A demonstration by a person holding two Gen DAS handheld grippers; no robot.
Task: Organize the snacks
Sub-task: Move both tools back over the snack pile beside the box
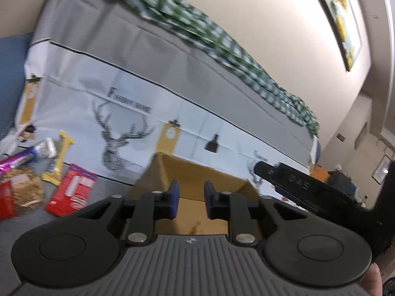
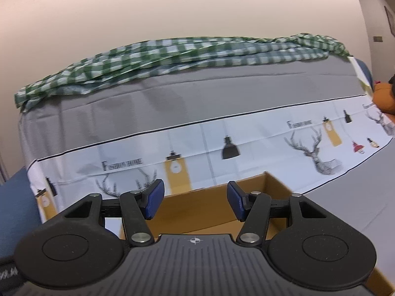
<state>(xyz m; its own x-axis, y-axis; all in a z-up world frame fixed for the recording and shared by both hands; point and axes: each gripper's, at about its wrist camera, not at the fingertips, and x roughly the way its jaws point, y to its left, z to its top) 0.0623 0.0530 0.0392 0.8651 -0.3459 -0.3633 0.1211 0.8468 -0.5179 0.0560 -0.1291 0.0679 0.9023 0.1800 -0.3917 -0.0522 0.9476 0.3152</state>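
The snacks lie in a loose heap at the left edge of the left wrist view: a flat red packet [image 1: 71,190] with white lettering, a long yellow wrapper [image 1: 59,159], a crinkled silver foil pack [image 1: 45,148], a purple bar [image 1: 17,161], a clear bag of tan crumbly bits [image 1: 24,187] and another red pack [image 1: 6,203] at the frame edge, all on a grey surface to the left of an open cardboard box [image 1: 197,175]. The left claw [image 1: 191,197] hangs over that box with its blue pads a narrow gap apart, gripping nothing. Only this view shows the snacks, the other tool's black body [image 1: 308,187] and a framed picture [image 1: 340,19] on the wall. The right wrist view shows the box [image 2: 214,207] nearer, plain brown inside, and the right claw [image 2: 195,201] spread wide and empty above it. Behind both runs a grey-and-white printed cloth [image 2: 222,143] with deer heads and lamps, topped by rumpled green gingham fabric [image 2: 172,54].
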